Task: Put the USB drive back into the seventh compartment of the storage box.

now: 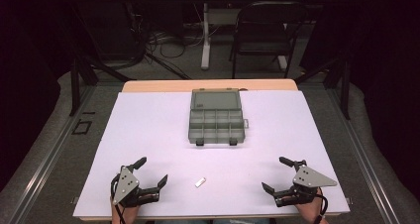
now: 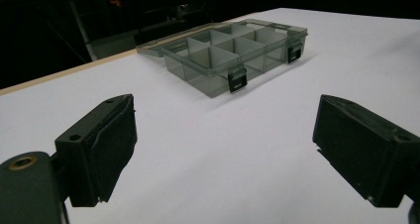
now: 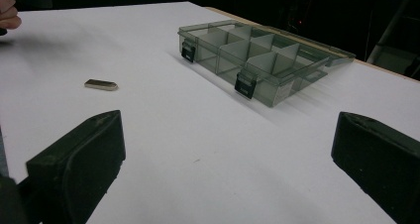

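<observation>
An open grey compartment box [image 1: 216,119] lies at the middle back of the white table sheet [image 1: 148,130], its lid folded away from me. It appears again as the compartment box [image 2: 233,53] in the left gripper view and the compartment box [image 3: 252,55] in the right gripper view. A small silver metal piece [image 1: 199,183] lies near the front edge, between the two grippers, and is seen as the metal piece [image 3: 101,84]. My left gripper [image 1: 152,172] rests at the front left, open and empty. At the front right my right gripper [image 1: 274,174] stands open, nothing between its jaws.
Beyond the table's far wooden edge [image 1: 208,85] stand a black chair [image 1: 267,33] and a white table leg [image 1: 205,35] among floor cables. Metal rails run along both sides of the table. A hand [image 3: 7,13] sits at the top left of the right gripper view.
</observation>
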Demonstrator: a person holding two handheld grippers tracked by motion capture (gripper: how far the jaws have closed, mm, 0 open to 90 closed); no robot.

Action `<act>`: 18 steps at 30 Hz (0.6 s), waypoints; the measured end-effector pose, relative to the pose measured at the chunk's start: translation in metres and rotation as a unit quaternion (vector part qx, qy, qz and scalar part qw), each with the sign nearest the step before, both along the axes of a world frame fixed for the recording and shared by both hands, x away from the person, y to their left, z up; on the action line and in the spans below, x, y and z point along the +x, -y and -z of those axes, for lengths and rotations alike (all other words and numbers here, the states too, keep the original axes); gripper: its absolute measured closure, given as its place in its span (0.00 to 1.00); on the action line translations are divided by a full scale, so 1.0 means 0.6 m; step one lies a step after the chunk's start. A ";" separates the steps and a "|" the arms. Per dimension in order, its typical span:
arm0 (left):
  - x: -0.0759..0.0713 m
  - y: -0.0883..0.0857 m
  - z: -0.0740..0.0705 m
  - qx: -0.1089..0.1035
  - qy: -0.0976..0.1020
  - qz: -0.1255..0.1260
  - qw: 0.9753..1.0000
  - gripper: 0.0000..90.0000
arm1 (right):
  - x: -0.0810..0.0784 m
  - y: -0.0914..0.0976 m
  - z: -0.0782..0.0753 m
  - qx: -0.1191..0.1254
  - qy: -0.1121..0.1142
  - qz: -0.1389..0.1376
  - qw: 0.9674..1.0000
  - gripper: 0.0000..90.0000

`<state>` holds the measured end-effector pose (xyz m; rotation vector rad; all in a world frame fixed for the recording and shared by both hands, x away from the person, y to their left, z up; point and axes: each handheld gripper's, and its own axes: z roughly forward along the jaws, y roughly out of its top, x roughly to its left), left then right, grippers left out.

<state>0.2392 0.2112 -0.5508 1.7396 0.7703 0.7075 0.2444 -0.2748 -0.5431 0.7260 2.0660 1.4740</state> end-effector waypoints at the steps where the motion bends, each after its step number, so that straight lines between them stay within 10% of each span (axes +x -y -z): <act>1: 0.000 0.001 -0.001 0.002 -0.002 0.001 1.000 0.11 | 0.000 0.000 0.000 -0.001 0.000 -0.001 1.000 0.00; 18: 0.018 0.038 -0.008 0.017 -0.045 0.019 0.999 0.11 | 0.001 0.000 0.000 -0.003 -0.003 0.000 1.000 0.00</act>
